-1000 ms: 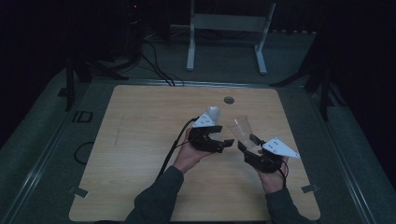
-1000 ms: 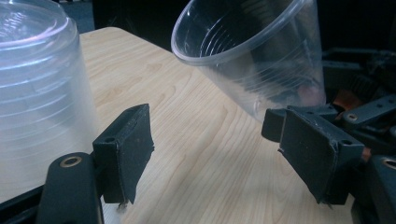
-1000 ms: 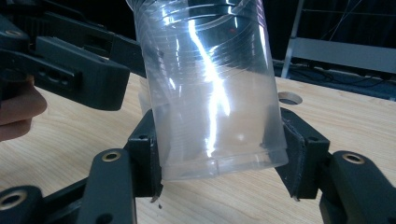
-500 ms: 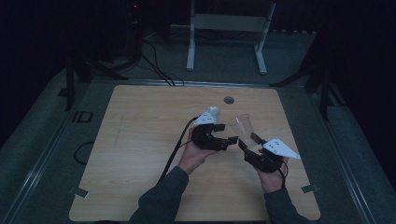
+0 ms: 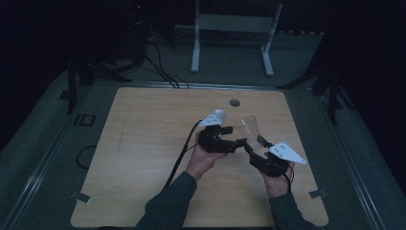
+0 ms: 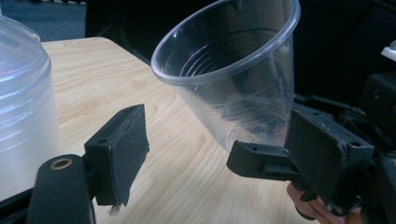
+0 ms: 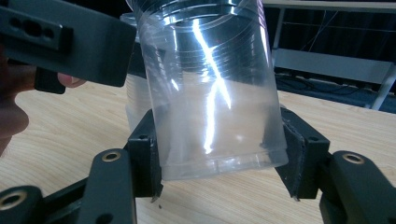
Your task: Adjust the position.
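The wooden desk (image 5: 143, 158) carries both hands near its middle. Taking the clear plastic cup (image 5: 248, 129) as the landmark: just to its left, the left tongs (image 5: 233, 144) are held over the desk with their jaws spread apart and nothing between them; in the left gripper view one jaw stands left of the cup and the other right of its base. A second, frosted plastic container (image 6: 21, 107) sits at the far left edge of that view, close to the camera. The cup itself is tilted, mouth up and away from the person, lifted off the desk. At its base, the right tongs (image 7: 219, 161) clamp it, one jaw on each side. Beyond the cup, a small dark round mark (image 5: 234, 102) lies near the desk's far edge.
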Demonstrator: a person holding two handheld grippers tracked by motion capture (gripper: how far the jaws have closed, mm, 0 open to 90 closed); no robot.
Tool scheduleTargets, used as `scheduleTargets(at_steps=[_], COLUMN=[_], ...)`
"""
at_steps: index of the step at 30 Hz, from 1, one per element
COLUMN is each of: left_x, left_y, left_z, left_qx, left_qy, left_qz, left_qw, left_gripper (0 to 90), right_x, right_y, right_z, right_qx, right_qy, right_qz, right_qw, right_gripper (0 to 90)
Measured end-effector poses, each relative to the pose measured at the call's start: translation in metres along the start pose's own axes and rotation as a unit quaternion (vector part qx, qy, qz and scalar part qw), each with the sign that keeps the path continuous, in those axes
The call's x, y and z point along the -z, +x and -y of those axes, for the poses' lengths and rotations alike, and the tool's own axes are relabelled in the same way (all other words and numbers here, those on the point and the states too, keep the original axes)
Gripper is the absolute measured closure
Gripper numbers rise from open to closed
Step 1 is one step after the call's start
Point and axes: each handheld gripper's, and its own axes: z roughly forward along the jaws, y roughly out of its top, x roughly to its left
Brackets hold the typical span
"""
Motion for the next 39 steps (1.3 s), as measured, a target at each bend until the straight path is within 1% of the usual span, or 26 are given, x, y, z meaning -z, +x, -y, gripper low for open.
scheduleTargets(at_steps=[6, 10, 13, 18, 23, 28, 35, 39], left_x=[-0.002, -0.003, -0.004, -0.007, -0.010, -0.010, -0.012, -0.012], left_y=[-0.001, -0.002, -0.001, -0.003, -0.002, -0.002, -0.001, -0.001], left_z=[-0.001, -0.001, -0.001, -0.001, 0.000, -0.001, -0.001, -0.001], left_qx=[0.009, 0.012, 0.017, 0.019, 0.030, 0.033, 0.038, 0.047], left_qy=[-0.006, -0.010, -0.014, -0.016, -0.020, -0.026, -0.028, -0.033], left_qz=[0.006, 0.005, 0.008, 0.012, 0.017, 0.020, 0.022, 0.026], left_qw=[0.9999, 0.9999, 0.9997, 0.9996, 0.9992, 0.9989, 0.9986, 0.9980], left_gripper=[19.6, 19.3, 19.1, 19.1, 19.1, 19.1, 19.1, 19.1], right_x=[-0.001, -0.002, -0.003, -0.003, -0.004, -0.003, -0.004, -0.004], right_y=[0.002, 0.004, 0.005, 0.007, 0.008, 0.007, 0.009, 0.009], right_z=[0.001, 0.001, 0.002, 0.002, 0.002, 0.002, 0.003, 0.003], right_qx=[0.000, 0.001, 0.002, 0.002, 0.003, 0.001, 0.003, 0.003], right_qy=[-0.002, -0.002, 0.000, -0.001, -0.002, -0.004, -0.004, -0.004], right_qz=[0.001, -0.001, -0.002, -0.003, -0.004, -0.003, -0.005, -0.005], right_qw=[1.0000, 1.0000, 1.0000, 1.0000, 1.0000, 1.0000, 1.0000, 1.0000], right_gripper=[41.7, 41.7, 41.7, 41.7, 41.6, 41.6, 41.6, 41.6])
